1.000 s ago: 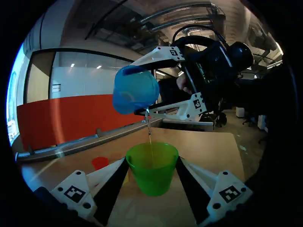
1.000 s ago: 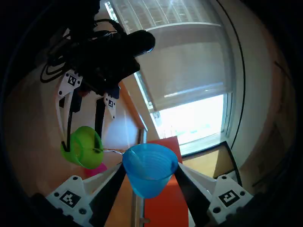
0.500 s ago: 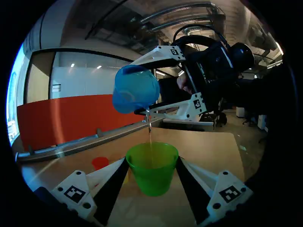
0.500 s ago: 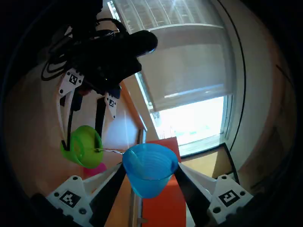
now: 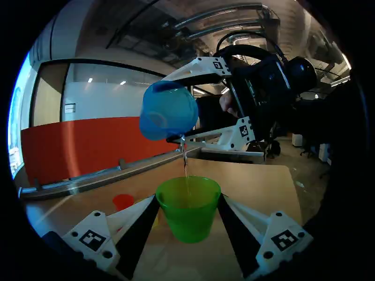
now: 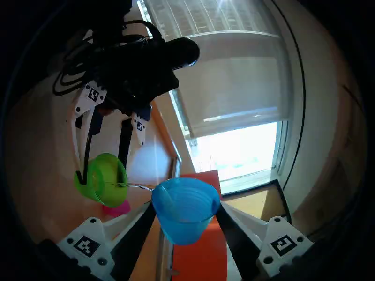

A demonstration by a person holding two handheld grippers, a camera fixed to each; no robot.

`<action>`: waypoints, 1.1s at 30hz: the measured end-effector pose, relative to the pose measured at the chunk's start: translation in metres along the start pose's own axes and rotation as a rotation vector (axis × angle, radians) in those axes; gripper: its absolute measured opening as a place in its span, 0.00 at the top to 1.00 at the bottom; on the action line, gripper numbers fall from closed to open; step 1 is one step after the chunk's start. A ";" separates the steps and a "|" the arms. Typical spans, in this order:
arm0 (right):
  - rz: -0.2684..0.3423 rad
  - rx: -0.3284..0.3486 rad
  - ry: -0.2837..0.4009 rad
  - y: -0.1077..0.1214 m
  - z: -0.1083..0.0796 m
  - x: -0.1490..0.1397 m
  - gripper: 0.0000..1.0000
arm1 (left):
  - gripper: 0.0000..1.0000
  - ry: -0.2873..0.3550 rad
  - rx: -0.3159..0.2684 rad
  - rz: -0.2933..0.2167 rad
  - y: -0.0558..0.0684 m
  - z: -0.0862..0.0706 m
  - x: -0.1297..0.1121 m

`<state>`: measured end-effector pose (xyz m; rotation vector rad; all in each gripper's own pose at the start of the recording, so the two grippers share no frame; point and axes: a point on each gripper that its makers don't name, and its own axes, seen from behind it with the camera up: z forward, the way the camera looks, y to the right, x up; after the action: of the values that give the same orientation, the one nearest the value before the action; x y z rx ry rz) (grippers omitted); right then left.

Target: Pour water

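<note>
Water (image 5: pixel 184 161) keeps falling in a thin stream, unchanged over the last second. Right gripper (image 6: pixel 186 213) pinches the tilted blue cup (image 5: pixel 168 112). Left gripper (image 5: pixel 187 208) pinches the green cup (image 5: pixel 188 222) directly below, with the table (image 5: pixel 262 182) beneath. Judgement: pouring is in progress; hold the alignment.

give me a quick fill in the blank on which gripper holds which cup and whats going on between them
1. The tipped cup clamped in the right hand-held gripper is ____ in colour.
2. The upright cup clamped in the left hand-held gripper is ____ in colour.
3. The thin stream falling from the tipped cup into the upright cup is ____.

Missing words: blue; green; water
</note>
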<state>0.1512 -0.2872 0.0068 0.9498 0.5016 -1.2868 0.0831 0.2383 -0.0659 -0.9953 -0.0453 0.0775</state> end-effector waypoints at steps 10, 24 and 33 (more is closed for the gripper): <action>-0.020 -0.004 0.002 0.000 -0.002 0.004 0.09 | 0.14 0.002 -0.001 -0.001 0.001 0.001 0.001; -0.053 -0.009 0.003 -0.002 -0.005 0.011 0.10 | 0.14 0.004 0.001 0.000 0.001 0.000 0.002; -0.067 -0.008 0.001 -0.004 -0.005 0.015 0.09 | 0.14 0.005 0.002 0.001 0.001 0.000 0.002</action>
<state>0.1517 -0.2912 -0.0089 0.9341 0.5430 -1.3437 0.0850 0.2384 -0.0667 -0.9932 -0.0399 0.0760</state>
